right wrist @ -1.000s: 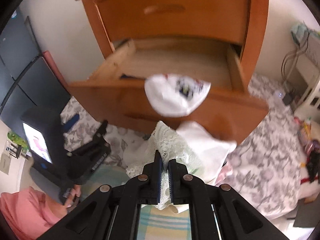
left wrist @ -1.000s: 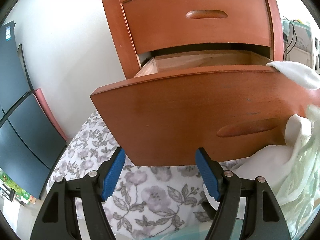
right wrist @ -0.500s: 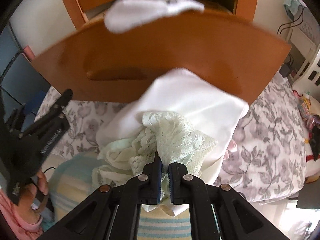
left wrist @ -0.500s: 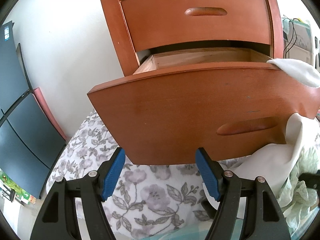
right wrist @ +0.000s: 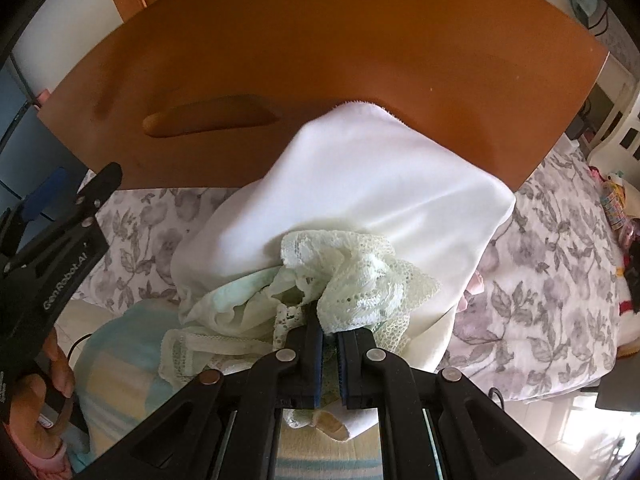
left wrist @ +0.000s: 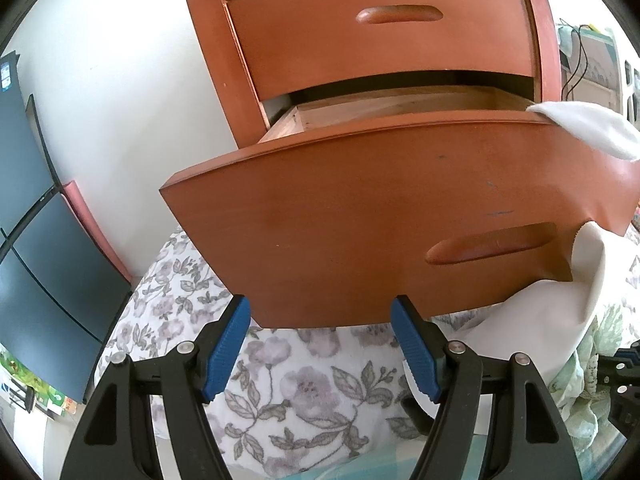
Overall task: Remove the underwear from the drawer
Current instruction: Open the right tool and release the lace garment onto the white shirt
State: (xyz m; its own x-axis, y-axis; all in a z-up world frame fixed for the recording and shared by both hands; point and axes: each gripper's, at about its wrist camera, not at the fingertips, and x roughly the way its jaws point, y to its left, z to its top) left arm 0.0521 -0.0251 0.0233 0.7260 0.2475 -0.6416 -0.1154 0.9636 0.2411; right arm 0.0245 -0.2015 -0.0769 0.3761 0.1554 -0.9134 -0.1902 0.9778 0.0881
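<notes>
The lower drawer [left wrist: 360,216] of a reddish wooden nightstand stands pulled out, and its front [right wrist: 320,60] fills the top of the right wrist view. My right gripper [right wrist: 329,330] is shut on pale green lace underwear [right wrist: 356,280], low in front of the drawer and over a white cloth [right wrist: 372,184] that leans on the drawer front. A white garment [left wrist: 588,128] hangs over the drawer's right rim. My left gripper [left wrist: 320,344] is open below the drawer front's left part, with nothing between its blue pads [left wrist: 226,348].
The upper drawer [left wrist: 384,32] is shut. A grey floral bedsheet [left wrist: 288,392] lies under both grippers, with a striped blue and yellow cloth [right wrist: 120,360] nearer me. Dark panels [left wrist: 36,264] stand at the left. A hand [right wrist: 48,392] holds the left gripper.
My right gripper has come down with the lace underwear, from drawer-rim height to low in front of the drawer, onto the white cloth. The left gripper has stayed put.
</notes>
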